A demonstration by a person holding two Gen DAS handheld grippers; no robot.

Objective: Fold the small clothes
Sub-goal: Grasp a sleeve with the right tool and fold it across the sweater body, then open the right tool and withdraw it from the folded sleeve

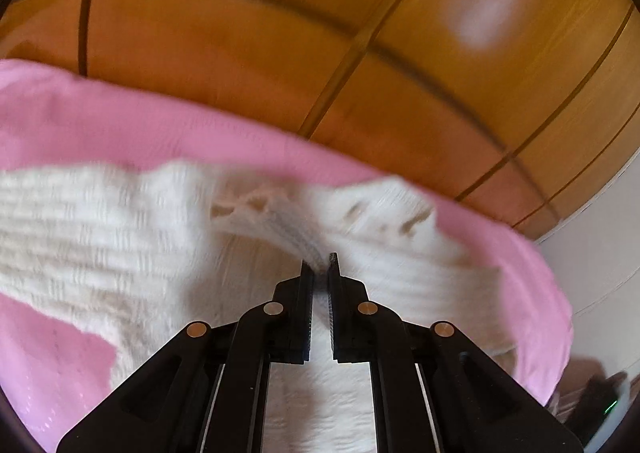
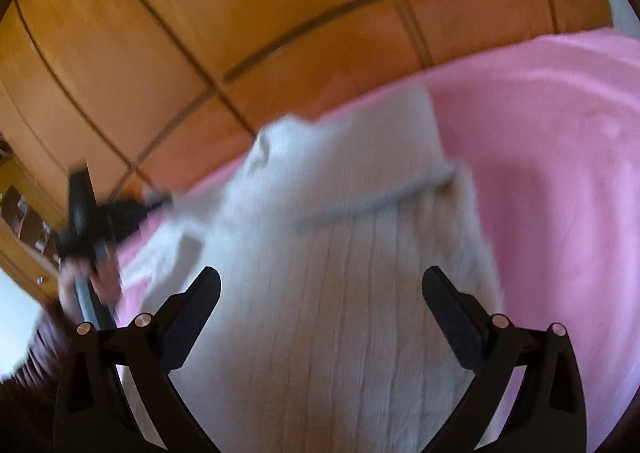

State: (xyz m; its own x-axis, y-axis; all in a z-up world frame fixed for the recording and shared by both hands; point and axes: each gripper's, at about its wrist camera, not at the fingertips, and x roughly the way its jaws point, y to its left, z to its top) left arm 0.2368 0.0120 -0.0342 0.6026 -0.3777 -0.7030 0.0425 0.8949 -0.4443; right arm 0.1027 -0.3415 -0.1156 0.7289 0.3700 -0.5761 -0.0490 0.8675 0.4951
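A: So, left gripper (image 1: 320,267)?
B: Jaws pinched tight on a ribbed edge of the white knit garment (image 1: 100,221), fabric bunched w/ folds running up to 12 o'clock.
A: Right gripper (image 2: 320,281)?
B: Spread wide, nothing between, hovering over the knit.
A: Garment where?
B: On the pink blanket (image 1: 120,121); orange wood panels (image 1: 240,45) beyond at 12. All blurry tho

White knit garment (image 2: 320,293) motion-blurred, cut off below, left tool (image 2: 86,221) smeared
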